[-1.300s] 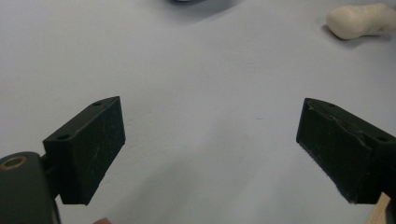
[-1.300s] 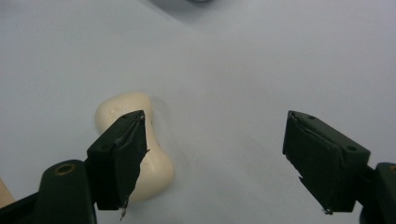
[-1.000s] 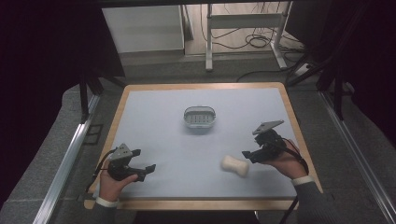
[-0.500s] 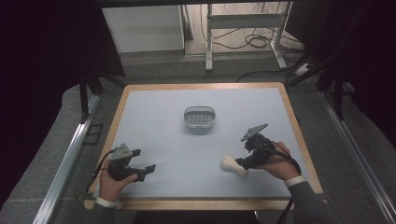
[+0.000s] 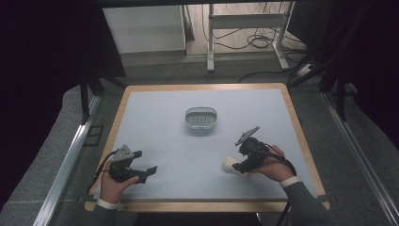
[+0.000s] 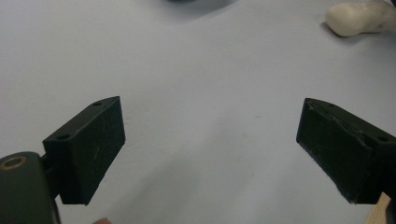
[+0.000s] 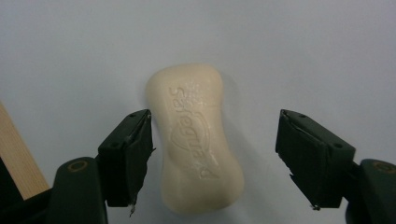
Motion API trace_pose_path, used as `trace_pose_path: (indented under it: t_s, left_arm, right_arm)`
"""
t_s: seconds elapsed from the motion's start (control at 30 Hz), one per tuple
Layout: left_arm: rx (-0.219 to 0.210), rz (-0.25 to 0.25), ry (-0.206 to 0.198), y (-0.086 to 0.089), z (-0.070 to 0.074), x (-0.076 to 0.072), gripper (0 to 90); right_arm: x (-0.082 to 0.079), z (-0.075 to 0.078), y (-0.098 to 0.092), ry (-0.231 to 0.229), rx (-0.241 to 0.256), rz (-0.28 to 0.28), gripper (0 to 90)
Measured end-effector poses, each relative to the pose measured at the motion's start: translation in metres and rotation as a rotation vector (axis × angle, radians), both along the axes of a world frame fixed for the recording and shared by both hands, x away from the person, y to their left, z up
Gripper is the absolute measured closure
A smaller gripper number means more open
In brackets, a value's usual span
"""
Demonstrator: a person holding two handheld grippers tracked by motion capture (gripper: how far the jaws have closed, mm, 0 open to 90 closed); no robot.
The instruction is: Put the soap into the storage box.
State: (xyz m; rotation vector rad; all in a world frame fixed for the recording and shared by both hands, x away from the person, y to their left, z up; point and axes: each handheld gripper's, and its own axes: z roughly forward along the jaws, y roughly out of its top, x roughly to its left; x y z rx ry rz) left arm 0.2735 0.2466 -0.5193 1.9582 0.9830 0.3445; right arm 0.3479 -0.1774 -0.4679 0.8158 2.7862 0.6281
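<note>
A cream bar of soap (image 7: 194, 140) with embossed lettering lies flat on the pale blue table mat (image 5: 160, 127). My right gripper (image 7: 215, 161) is open around it, one jaw close beside the bar's left side, the other well off to its right. In the high view the soap (image 5: 230, 165) sits near the front right, just left of my right gripper (image 5: 241, 165). My left gripper (image 5: 149, 171) rests at the front left, open, with nothing between its jaws (image 6: 210, 149). The soap (image 6: 357, 18) appears far off in the left gripper view. A small grey soap dish (image 5: 201, 119) stands mid-table.
The table has a wooden rim (image 5: 301, 136); a strip of it shows at the left of the right gripper view (image 7: 16, 154). Metal rails run along both sides of the table (image 5: 61, 169). Cables and a stand's legs lie on the floor beyond the far edge (image 5: 244, 42).
My right gripper has moved left and down toward the soap and now straddles it. The left gripper has stayed where it was.
</note>
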Motion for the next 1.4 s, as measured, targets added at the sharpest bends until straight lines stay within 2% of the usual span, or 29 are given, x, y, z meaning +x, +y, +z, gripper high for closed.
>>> trace_pose_path:
  t_s: [0.27, 0.43, 0.5, 0.63, 0.73, 1.0, 1.03, 1.33, 1.4]
  left_arm:
    - [0.001, -0.001, 0.000, 0.000, 0.000, 0.000, 8.3]
    - [-0.003, -0.003, 0.000, 0.000, 0.000, 0.000, 8.1]
    - [-0.003, -0.002, -0.001, 0.000, 0.000, 0.000, 8.2]
    - [-0.002, -0.003, -0.001, 0.000, 0.000, 0.000, 8.1]
    - [-0.003, -0.002, -0.002, 0.001, 0.001, -0.001, 8.1]
    - [-0.003, -0.001, -0.003, 0.001, 0.001, 0.000, 8.1]
    - [-0.002, -0.001, -0.003, 0.001, 0.001, 0.000, 8.1]
    - [-0.002, 0.001, -0.004, 0.001, 0.001, 0.000, 8.1]
    - [-0.002, 0.001, -0.004, 0.001, 0.001, 0.000, 8.1]
  right_arm:
    - [0.000, -0.009, 0.008, 0.042, -0.039, 0.027, 31.2]
    - [0.002, -0.016, 0.015, 0.062, -0.093, 0.043, 32.6]
    - [0.002, -0.017, 0.017, 0.065, -0.100, 0.042, 32.9]
    - [0.003, -0.020, 0.021, 0.079, -0.128, 0.051, 39.4]
    - [0.003, -0.022, 0.023, 0.091, -0.142, 0.061, 40.6]
    - [0.003, -0.029, 0.028, 0.083, -0.216, 0.078, 43.0]
    - [0.003, -0.027, 0.029, 0.089, -0.213, 0.076, 47.9]
    - [0.006, -0.021, 0.030, 0.108, -0.231, 0.088, 48.8]
    - [0.007, -0.017, 0.030, 0.092, -0.223, 0.087, 48.8]
